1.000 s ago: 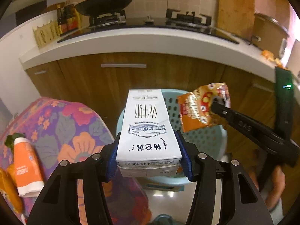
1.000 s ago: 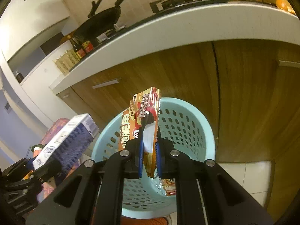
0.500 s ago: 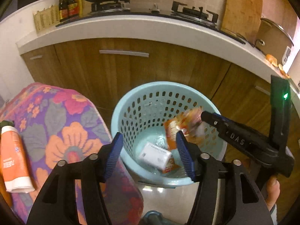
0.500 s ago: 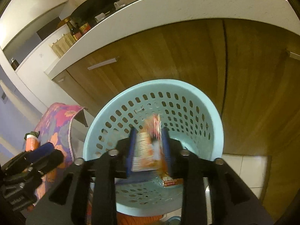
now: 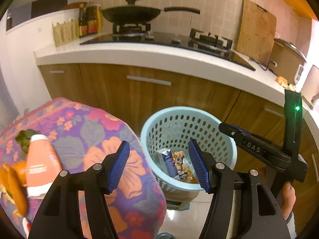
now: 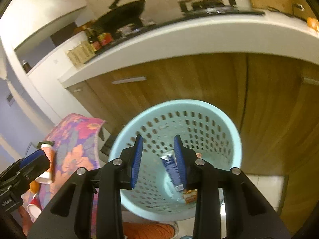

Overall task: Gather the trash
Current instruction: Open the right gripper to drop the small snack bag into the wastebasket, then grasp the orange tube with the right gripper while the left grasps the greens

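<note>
A light blue perforated trash basket (image 5: 151, 127) stands on the floor in front of wooden cabinets; it also shows in the right wrist view (image 6: 235, 139). Inside lie a white and blue milk carton (image 5: 169, 162) (image 6: 169, 167) and an orange snack wrapper (image 5: 184, 171) (image 6: 189, 196). My left gripper (image 5: 159, 167) is open and empty above the basket's near rim. My right gripper (image 6: 158, 159) is open and empty over the basket; it also shows in the left wrist view (image 5: 225, 128). An orange and white tube (image 5: 39, 165) lies on the floral tablecloth (image 5: 89, 131).
Orange peel (image 5: 12, 187) lies at the table's left edge. A white counter (image 5: 139, 53) with a stove, a black pan (image 5: 131, 14), bottles and a wooden cutting board (image 5: 257, 29) runs behind the basket. Cups (image 6: 33, 205) show low left in the right wrist view.
Both grippers opened: the left dropped the milk carton and the right dropped the snack wrapper into the basket. Both then drew back a little from the basket.
</note>
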Motion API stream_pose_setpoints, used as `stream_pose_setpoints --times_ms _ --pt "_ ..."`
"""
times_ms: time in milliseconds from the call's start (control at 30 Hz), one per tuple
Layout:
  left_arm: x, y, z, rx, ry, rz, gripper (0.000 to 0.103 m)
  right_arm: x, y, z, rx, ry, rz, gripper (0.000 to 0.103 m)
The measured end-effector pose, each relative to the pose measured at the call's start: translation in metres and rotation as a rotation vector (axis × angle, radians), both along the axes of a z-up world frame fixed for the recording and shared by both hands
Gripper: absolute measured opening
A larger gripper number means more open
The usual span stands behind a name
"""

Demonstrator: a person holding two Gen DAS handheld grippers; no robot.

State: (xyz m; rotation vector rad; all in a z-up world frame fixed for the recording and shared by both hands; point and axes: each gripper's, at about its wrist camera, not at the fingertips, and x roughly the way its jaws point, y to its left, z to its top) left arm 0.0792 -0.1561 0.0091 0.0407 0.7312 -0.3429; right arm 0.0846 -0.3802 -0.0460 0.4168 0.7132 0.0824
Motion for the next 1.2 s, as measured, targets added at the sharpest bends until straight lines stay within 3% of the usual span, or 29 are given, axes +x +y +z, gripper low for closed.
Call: stream_pose_setpoints --times_ms 367,700,1000,1200 --pt "-0.048 0.072 0.036 -0.078 -0.118 0.109 0.063 -0.014 0.081 0.035 -0.08 -0.088 0.167 0.029" --pt "-0.086 0.164 0.059 -0.126 -0.205 0.282 0.063 -0.025 0.171 0.045 -0.146 -0.141 0.342 0.029" --pt "-0.112 0.254 0.048 -0.191 -0.203 0.457 0.063 -0.018 0.229 0.048 -0.165 -0.18 0.449 0.029" --pt "-0.124 0.299 0.03 -0.202 -0.178 0.523 0.063 -0.005 0.256 0.043 -0.159 -0.18 0.492 0.029"
